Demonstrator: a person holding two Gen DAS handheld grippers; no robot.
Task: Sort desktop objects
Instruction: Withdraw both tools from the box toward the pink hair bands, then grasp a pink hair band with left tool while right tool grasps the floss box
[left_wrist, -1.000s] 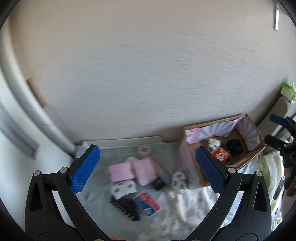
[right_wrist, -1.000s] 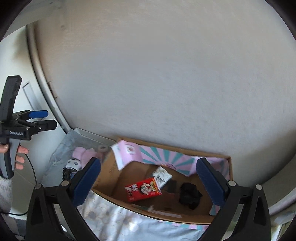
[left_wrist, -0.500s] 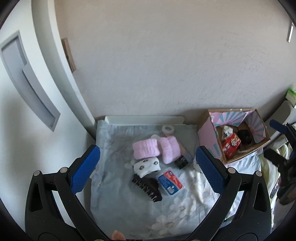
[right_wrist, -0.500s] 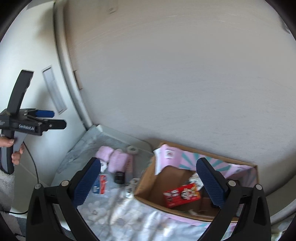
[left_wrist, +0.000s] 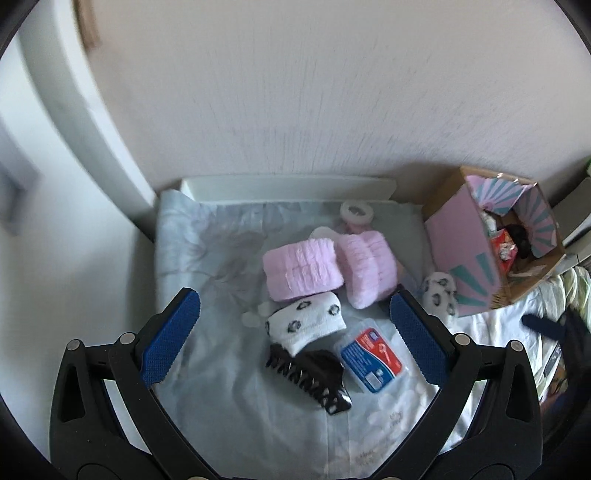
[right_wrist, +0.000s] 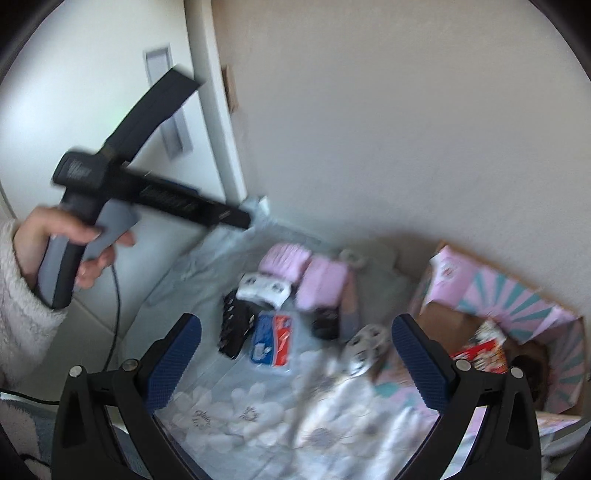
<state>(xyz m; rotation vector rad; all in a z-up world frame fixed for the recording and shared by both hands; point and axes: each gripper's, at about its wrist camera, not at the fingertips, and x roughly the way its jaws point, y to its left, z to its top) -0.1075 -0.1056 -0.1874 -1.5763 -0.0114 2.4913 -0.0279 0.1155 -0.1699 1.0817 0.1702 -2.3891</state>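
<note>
- Both tools are spread wide and hold nothing: the left tool (left_wrist: 293, 326) hangs above the pile, and the right tool (right_wrist: 295, 354) hovers over the near part of the floral cloth (right_wrist: 240, 410).
- The things to sort lie bunched on the cloth-covered tabletop: two pink fluffy rolls (left_wrist: 301, 267), a white spotted band (left_wrist: 306, 325), a black claw clip (left_wrist: 314, 376) and a blue-and-red packet (left_wrist: 371, 360), all touching or just beside one another.
- A second spotted piece (left_wrist: 439, 293) rests against the cardboard box (left_wrist: 465, 243), which sits at the right and already holds a red packet (right_wrist: 484, 356) and a dark item.
- Risk: because the clip sits partly under the spotted band, closing on one may drag the other along.
- Risk: the soft rolls could squash and slip from the pads, I judge.
- Risk: both views are blurred, so a fast descent may miss or snag the loose cloth.
</note>
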